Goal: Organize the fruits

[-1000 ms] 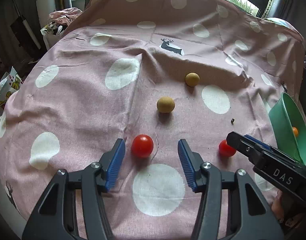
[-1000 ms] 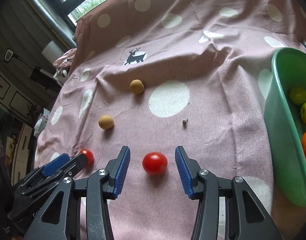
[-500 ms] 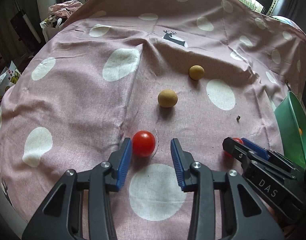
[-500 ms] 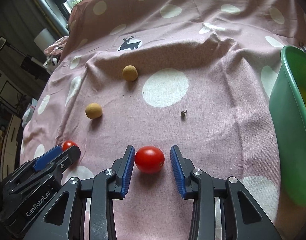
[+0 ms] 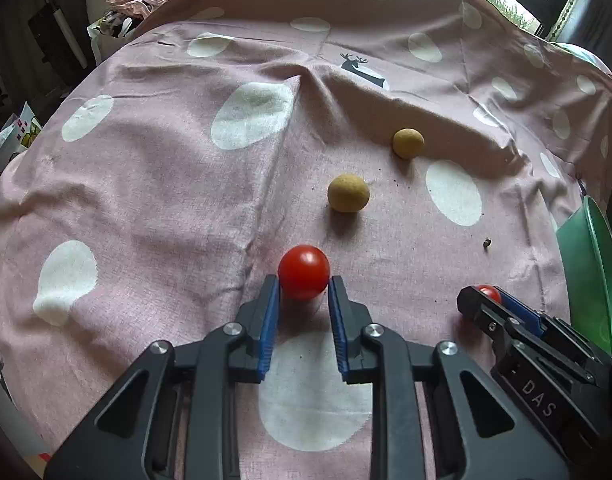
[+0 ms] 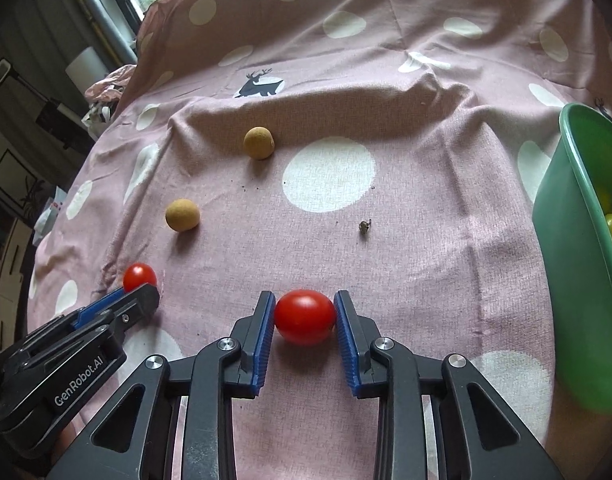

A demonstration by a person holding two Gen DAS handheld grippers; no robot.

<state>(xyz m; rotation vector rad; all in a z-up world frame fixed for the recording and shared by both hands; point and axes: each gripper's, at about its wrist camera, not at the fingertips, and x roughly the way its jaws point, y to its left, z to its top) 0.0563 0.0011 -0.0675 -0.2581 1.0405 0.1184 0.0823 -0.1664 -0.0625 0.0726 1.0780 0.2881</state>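
Both grippers clamp tomatoes on the spotted cloth (image 5: 154, 184). The left gripper (image 5: 304, 294) pinches the round tomato (image 5: 304, 272). The right gripper (image 6: 305, 310) squeezes the oval tomato (image 6: 305, 317) near the green bowl (image 6: 570, 264).

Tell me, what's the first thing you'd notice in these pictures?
Two shiny red tomatoes, each pinched between blue pads: the left gripper clamps one tomato, the right gripper the other tomato. Behind them two tan round fruits lie on the pink spotted cloth, with a green bowl at the right.
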